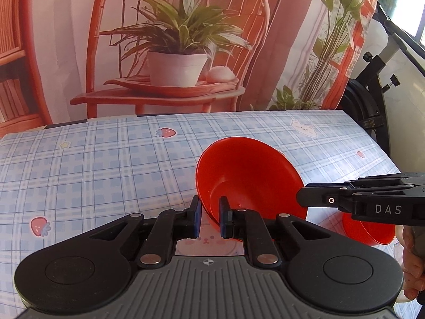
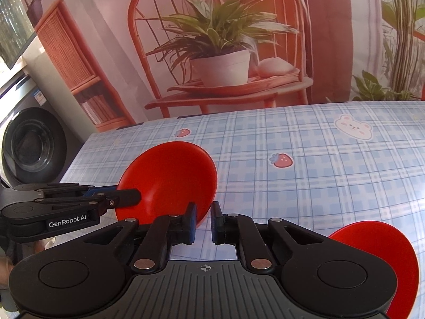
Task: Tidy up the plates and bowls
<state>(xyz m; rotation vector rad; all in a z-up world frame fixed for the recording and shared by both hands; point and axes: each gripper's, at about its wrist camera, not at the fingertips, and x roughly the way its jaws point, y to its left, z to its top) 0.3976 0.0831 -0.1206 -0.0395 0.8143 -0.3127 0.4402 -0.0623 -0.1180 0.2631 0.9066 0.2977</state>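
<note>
A red bowl (image 1: 247,170) hangs tilted over the blue plaid tablecloth (image 1: 106,164), its hollow turned toward the left wrist camera. My left gripper (image 1: 209,204) is shut on its near rim. My right gripper (image 1: 301,199) reaches in from the right and meets the bowl's right rim. In the right wrist view the same bowl (image 2: 170,180) has its lower right rim between the nearly closed fingers of my right gripper (image 2: 204,210), while my left gripper (image 2: 132,198) pinches its left rim. A second red bowl (image 1: 372,234) (image 2: 377,247) sits on the cloth under my right gripper.
A printed backdrop (image 1: 175,53) of a chair and potted plant hangs behind the table's far edge. A washing machine (image 2: 34,143) stands past the table's left end. A black stand (image 1: 372,74) rises beyond the right end. A person's hand (image 1: 410,268) holds the right gripper.
</note>
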